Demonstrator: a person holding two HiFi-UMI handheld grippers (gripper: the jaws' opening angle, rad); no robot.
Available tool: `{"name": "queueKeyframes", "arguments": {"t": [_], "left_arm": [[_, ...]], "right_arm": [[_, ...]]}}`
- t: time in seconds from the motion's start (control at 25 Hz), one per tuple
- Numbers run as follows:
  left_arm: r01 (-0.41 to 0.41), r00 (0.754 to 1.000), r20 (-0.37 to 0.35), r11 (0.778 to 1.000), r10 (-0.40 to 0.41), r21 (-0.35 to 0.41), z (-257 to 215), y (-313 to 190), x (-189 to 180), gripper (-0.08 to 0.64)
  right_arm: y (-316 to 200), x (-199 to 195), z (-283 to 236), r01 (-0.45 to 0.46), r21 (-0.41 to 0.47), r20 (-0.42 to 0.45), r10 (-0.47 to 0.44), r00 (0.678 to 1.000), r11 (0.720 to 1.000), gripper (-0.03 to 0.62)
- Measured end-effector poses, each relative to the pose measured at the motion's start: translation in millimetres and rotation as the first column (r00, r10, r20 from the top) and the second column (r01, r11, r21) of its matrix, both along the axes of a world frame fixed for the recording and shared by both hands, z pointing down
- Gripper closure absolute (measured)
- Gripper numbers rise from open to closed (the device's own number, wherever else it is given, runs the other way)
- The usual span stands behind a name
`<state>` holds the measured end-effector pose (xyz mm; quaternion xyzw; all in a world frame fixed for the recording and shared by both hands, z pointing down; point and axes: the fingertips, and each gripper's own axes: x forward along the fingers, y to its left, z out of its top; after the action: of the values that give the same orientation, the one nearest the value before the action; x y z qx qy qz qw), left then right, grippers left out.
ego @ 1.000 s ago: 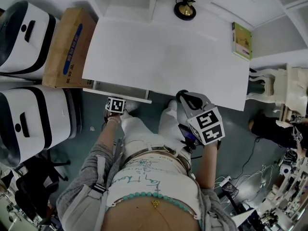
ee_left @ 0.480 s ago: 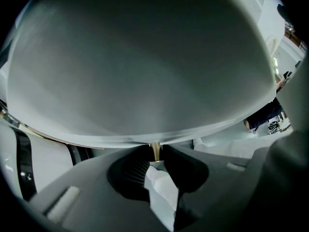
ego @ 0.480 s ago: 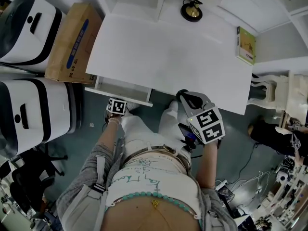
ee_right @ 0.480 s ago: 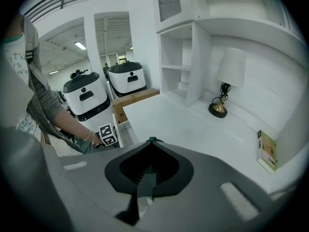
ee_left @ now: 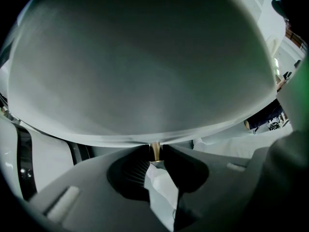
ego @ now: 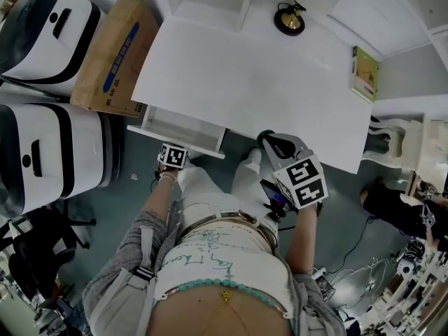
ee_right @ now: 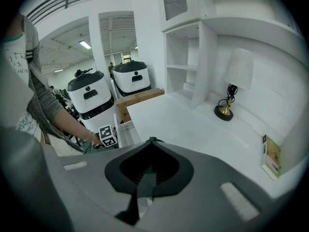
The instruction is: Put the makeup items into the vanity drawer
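Left gripper point(ee_left: 155, 154) fingers clenched on brass knob point(ee_left: 155, 149). Drawer point(ego: 183, 127) sits under near left edge of table point(ego: 266, 89), drawn further out toward person than a second ago. Right gripper point(ee_right: 151, 140) stays by near right edge, fingers clenched together, nothing between them.

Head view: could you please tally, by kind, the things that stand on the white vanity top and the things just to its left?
Desk lamp: 1
Green booklet: 1
Cardboard box: 1
White-and-black machines: 2
Total: 5
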<state>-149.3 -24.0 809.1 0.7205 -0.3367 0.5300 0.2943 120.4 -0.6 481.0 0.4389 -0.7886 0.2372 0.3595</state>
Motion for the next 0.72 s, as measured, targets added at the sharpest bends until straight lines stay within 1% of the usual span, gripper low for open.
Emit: {"name": "queueKeyframes", "arguments": {"t": [0.16,0.32,0.72], "left_arm": [[0.003,1.000,0.017,1.000,-0.003,0.002,0,3,-6,0.465],[0.005,1.000,0.000,1.000,-0.005,-0.001,0,8,-5,0.465],[0.019,1.000,0.005,1.000,-0.019,-0.002,-1,21,-11,0.465]], "right_arm": [[0,-3,0,0.012,0.000,-0.001,-0.012,1.000,1.000,0.563],[-1,-5,1,0.021,-0.002,-0.002,-0.021,1.000,1.000,0.563],[-1,-14,3,0.053,-0.008,0.001,-0.053,0.999,0.999,0.563]]}}
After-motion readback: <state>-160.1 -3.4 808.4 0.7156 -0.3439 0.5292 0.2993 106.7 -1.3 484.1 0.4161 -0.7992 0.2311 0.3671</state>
